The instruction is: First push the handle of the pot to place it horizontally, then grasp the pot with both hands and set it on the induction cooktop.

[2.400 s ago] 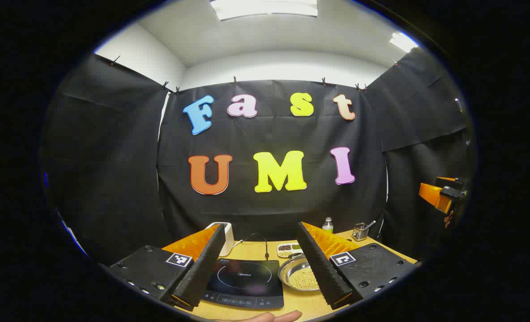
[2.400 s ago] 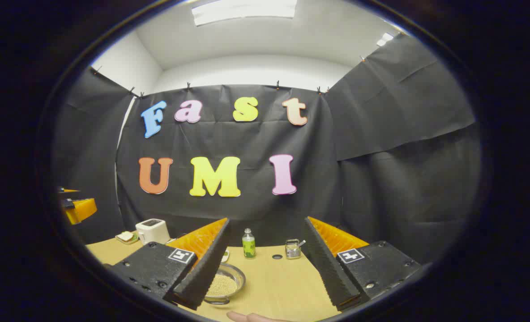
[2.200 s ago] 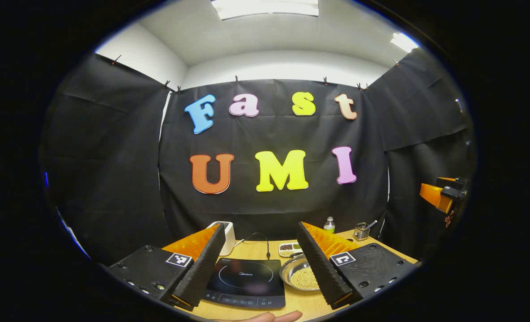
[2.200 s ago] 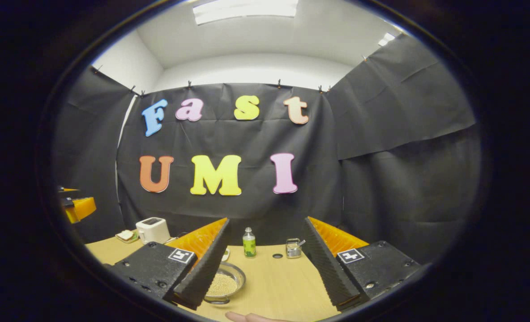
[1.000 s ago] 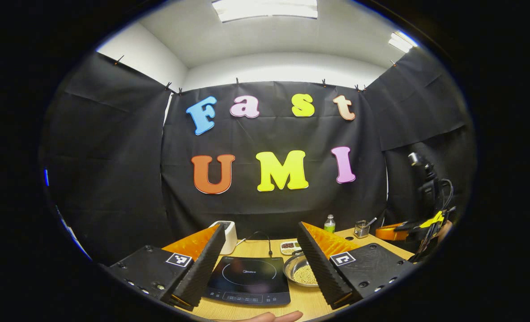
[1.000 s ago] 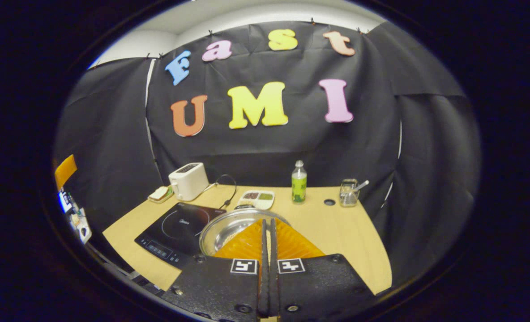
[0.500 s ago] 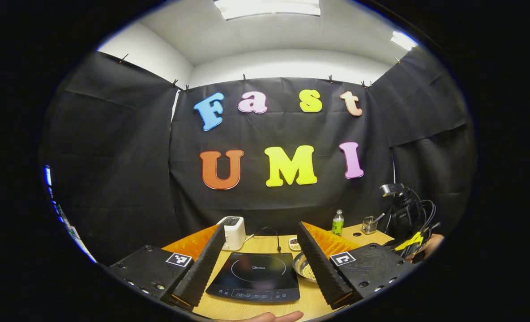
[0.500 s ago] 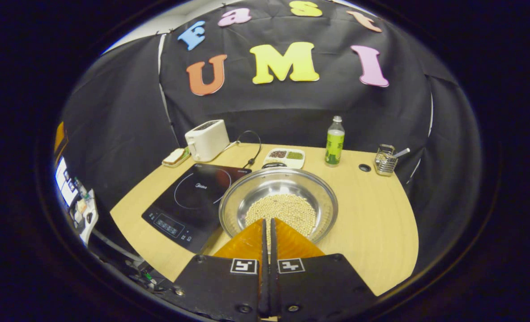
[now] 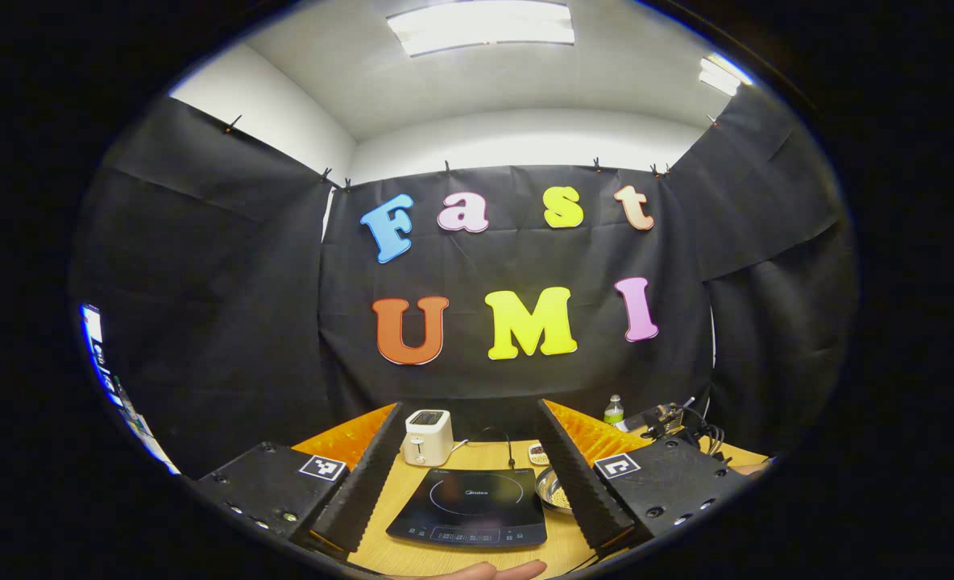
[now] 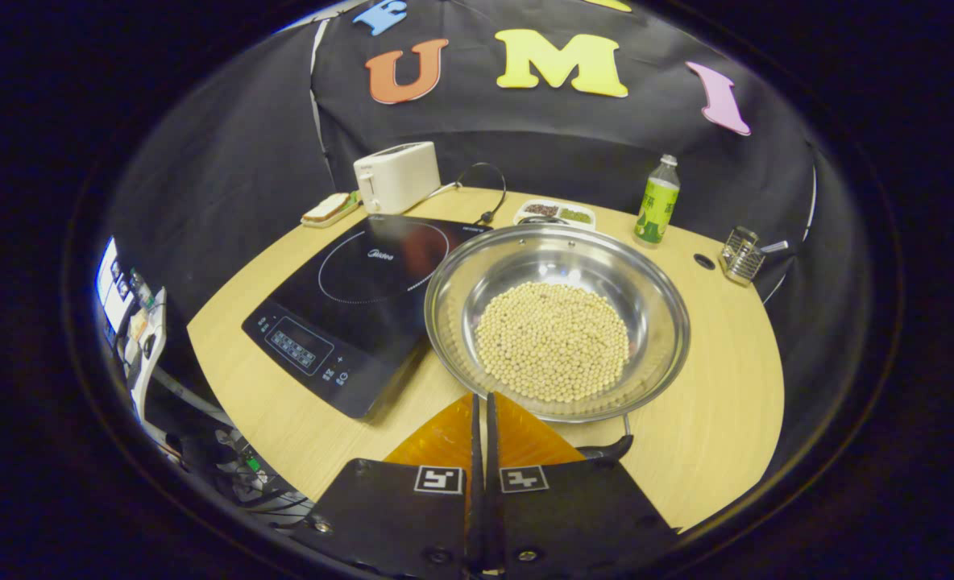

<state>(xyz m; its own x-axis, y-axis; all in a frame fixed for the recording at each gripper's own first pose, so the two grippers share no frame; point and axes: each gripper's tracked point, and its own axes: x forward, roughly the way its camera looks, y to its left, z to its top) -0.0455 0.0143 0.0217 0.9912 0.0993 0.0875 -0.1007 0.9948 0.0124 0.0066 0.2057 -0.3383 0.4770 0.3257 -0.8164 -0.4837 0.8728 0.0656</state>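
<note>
Right gripper (image 10: 481,399) closed, sitting at the pot's (image 10: 557,322) near rim

Left gripper (image 9: 470,451) is hanging wide open above the cooktop (image 9: 470,509).

A brand name on the induction cooktop (image 10: 364,282) is too small to read.
</note>
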